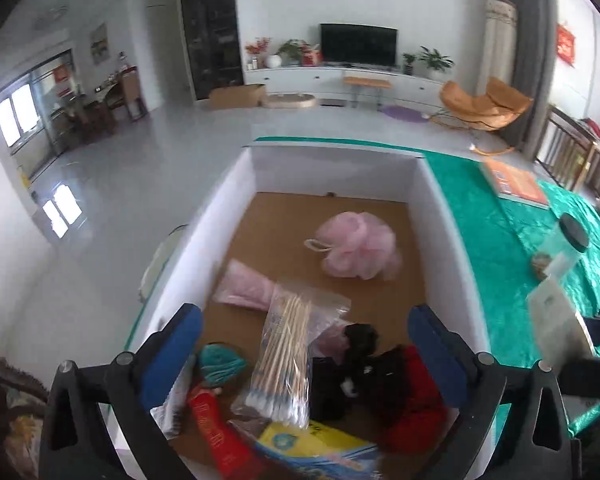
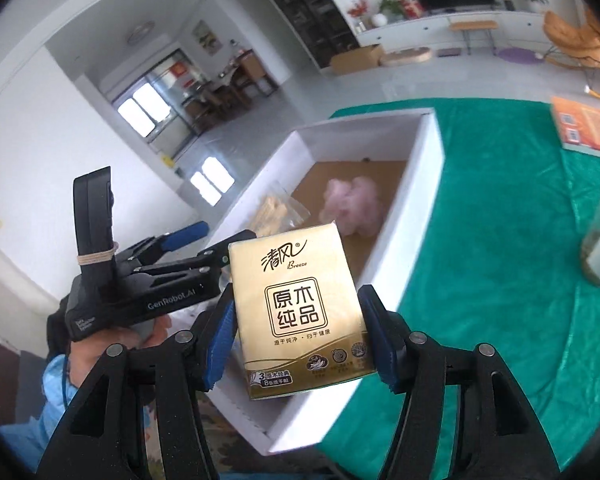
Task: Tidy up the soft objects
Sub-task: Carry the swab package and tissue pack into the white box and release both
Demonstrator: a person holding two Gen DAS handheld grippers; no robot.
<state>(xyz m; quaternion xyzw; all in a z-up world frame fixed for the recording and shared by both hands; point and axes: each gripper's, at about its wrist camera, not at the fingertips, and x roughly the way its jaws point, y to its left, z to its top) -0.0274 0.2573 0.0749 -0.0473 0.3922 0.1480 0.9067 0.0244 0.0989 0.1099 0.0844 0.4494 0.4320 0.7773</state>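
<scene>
The right claw (image 2: 298, 344) is clenched on a gold pack of paper tissues (image 2: 298, 312), with a blue pad pressing each side of it. The pack stands up between the pads, just above the near corner of the white cardboard box (image 2: 422, 184). To its side a hand (image 2: 112, 344) in a light blue sleeve holds the left claw (image 1: 304, 352), and that claw is spread wide with nothing between its blue pads.

Under the left claw lies the near end of the box, and it is full of small things: a clear bag of cotton swabs (image 1: 288, 360), a red and black soft bundle (image 1: 396, 384), a teal ball of yarn (image 1: 220, 360), a red packet (image 1: 216, 432) and a yellow and blue packet (image 1: 320, 444). A pink folded cloth (image 1: 244, 288) lies a bit further in. Past it, alone on the brown floor of the box, sits a pink mesh bath puff (image 1: 356, 248) with a rope loop.

The box stands on a desk with a green cloth (image 2: 500, 240). Beside the box (on the green cloth) are a clear jar with a black lid (image 1: 568, 248) and, further back, an orange book (image 1: 516, 186).
</scene>
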